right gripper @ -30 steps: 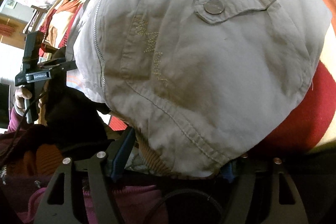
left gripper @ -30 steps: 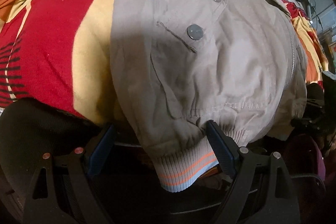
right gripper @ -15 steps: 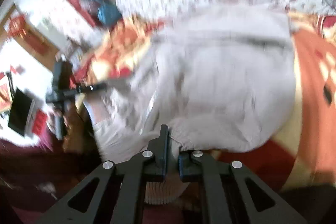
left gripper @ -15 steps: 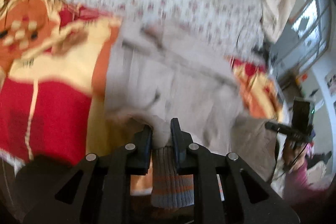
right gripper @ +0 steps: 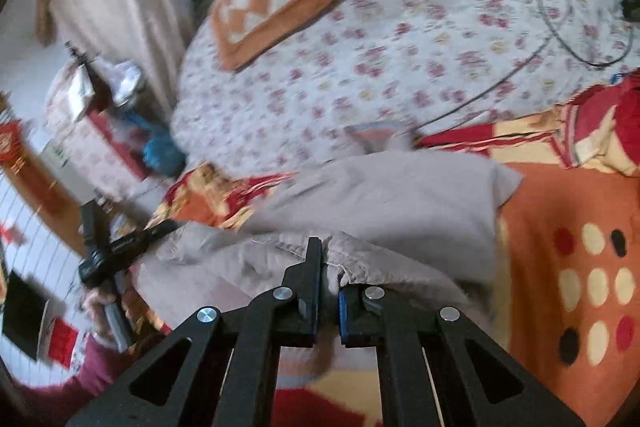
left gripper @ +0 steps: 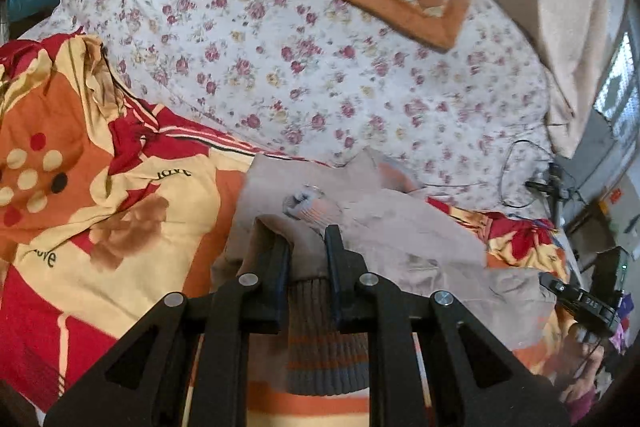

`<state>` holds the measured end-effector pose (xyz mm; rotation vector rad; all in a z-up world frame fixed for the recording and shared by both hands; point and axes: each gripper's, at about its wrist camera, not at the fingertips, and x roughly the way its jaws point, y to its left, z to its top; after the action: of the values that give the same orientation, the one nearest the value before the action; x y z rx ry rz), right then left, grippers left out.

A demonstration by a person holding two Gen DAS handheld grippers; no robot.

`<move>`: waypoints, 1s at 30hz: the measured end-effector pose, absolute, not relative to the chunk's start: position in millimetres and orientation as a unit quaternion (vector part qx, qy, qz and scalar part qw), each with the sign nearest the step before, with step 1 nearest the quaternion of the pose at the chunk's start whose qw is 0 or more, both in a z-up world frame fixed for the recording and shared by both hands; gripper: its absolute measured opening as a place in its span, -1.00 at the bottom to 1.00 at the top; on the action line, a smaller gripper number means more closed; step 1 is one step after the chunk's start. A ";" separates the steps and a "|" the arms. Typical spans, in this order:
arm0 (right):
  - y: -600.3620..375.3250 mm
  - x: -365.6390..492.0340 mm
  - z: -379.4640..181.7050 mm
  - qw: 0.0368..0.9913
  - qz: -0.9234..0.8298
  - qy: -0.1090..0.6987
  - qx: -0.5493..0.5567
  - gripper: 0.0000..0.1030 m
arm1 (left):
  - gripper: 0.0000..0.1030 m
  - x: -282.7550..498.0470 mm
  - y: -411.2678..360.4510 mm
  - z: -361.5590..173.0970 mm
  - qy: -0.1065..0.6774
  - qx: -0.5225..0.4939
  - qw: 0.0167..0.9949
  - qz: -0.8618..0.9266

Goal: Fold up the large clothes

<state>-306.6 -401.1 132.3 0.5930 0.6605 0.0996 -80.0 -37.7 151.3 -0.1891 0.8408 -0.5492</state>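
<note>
Pinching the beige cotton jacket [left gripper: 400,239] at its striped ribbed hem [left gripper: 326,343], the left gripper [left gripper: 307,247] is clamped narrow; the right gripper [right gripper: 329,267] likewise grips the jacket's edge above the red-and-orange patterned blanket [right gripper: 560,227].

Right view's pretty smeared, so the jacket [right gripper: 384,195] has no readable detail and the shelf clutter [right gripper: 100,95] is just blobs. The right hand-held gripper [right gripper: 329,267] has its right fingertip buried under a fold. Ribbed cuff [left gripper: 326,355] runs off the left view's bottom edge.
</note>
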 end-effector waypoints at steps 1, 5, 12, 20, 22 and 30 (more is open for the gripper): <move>-408.7 -302.6 126.9 0.899 0.043 0.323 0.291 -0.91 | -0.74 -77.0 -39.1 149.4 0.406 -0.094 0.870 -0.262; -413.6 -287.6 110.0 0.895 0.025 0.342 0.285 -0.92 | -0.74 -69.2 -53.8 142.0 0.411 -0.094 0.871 -0.252; -425.9 -276.5 102.7 0.890 0.017 0.342 0.300 -0.92 | -0.73 -62.6 -64.0 140.6 0.409 -0.074 0.878 -0.239; -438.3 -256.8 100.2 0.890 0.001 0.340 0.304 -0.92 | -0.73 -41.9 -74.6 145.0 0.402 -0.070 0.882 -0.237; -442.3 -251.1 97.9 0.889 -0.004 0.341 0.304 -0.92 | -0.73 -36.6 -79.0 144.4 0.400 -0.068 0.883 -0.237; -457.5 -232.7 85.9 0.882 -0.014 0.351 0.314 -0.92 | -0.73 -10.6 -94.6 134.2 0.406 -0.077 0.880 -0.235</move>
<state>-232.7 -457.5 85.9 0.6539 0.7309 -0.0284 -10.6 -94.6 134.2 -0.1614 0.8453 -0.4900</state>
